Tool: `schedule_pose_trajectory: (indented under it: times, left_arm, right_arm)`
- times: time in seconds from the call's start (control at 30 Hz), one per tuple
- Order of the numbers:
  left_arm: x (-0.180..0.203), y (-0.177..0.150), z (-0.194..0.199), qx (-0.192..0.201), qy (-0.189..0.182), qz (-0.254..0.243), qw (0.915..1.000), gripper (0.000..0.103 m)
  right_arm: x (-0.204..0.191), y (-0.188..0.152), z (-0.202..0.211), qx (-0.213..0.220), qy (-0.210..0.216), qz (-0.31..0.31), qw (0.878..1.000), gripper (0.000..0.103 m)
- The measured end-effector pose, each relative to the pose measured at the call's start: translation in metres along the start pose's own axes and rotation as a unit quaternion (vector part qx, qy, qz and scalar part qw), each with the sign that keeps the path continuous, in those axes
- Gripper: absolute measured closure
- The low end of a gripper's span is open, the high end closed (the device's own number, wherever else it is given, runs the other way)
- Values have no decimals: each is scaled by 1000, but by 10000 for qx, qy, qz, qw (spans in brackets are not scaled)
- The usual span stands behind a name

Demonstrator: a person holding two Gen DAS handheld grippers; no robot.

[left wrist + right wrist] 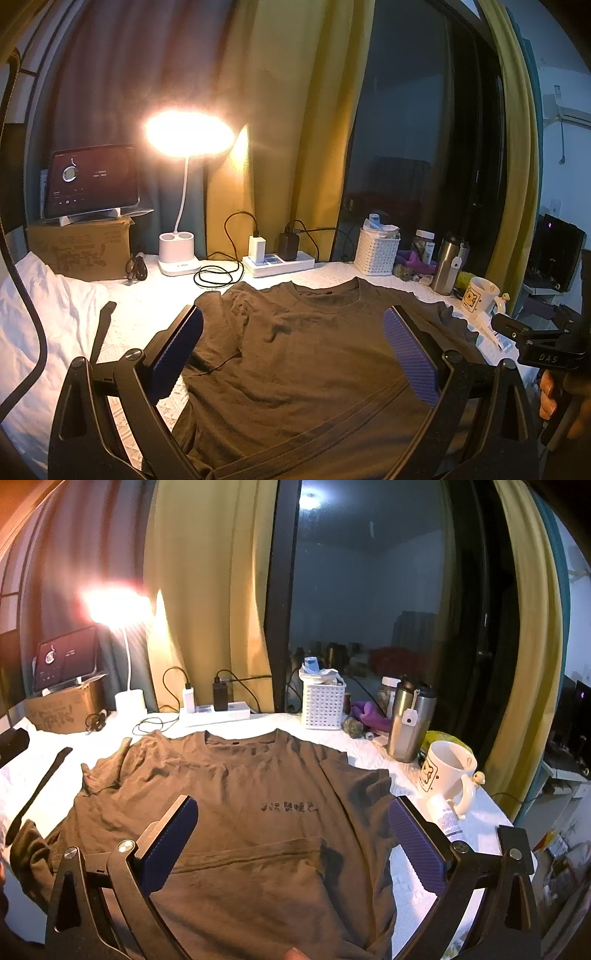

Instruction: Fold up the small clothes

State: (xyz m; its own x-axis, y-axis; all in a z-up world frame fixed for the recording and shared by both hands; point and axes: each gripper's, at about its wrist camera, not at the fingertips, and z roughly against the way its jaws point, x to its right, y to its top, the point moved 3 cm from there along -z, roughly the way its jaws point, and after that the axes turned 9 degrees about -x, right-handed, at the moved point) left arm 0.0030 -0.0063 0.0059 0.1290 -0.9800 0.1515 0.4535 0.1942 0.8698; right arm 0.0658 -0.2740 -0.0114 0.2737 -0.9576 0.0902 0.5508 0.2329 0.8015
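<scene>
Left wrist view: left gripper [293, 354] jaws spread wide, holding nothing, above brown T-shirt [295, 354] flat on white tabletop [147, 299], lit desk lamp [181, 254], power strip [279, 263] behind; right wrist view: right gripper [293, 845] jaws wide, empty, over shirt's folded hem, white mug [448, 775], steel tumbler [408, 722], white basket [323, 705] close alongside.

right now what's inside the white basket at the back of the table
The white basket holds a blue-topped container and crumpled white wrapping sticking above its rim. Anything lower is hidden by the perforated walls.
</scene>
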Motion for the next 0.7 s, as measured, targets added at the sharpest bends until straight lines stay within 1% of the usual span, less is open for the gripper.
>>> schedule_pose_trajectory:
  times: [0.27, 0.47, 0.7]
  left_arm:
    - [3, 5, -12, -88, -10, -15, 10000, 6]
    - [4, 7, -27, -233, -31, -24, 9997, 6]
    - [11, 11, -52, -443, -39, -12, 9990, 6]
  right_arm:
    - [0, 4, -13, -128, -11, -11, 9999, 0]
    - [4, 7, -28, -272, -28, -46, 9996, 0]
    - [31, 6, -52, -501, -187, -239, 9983, 0]
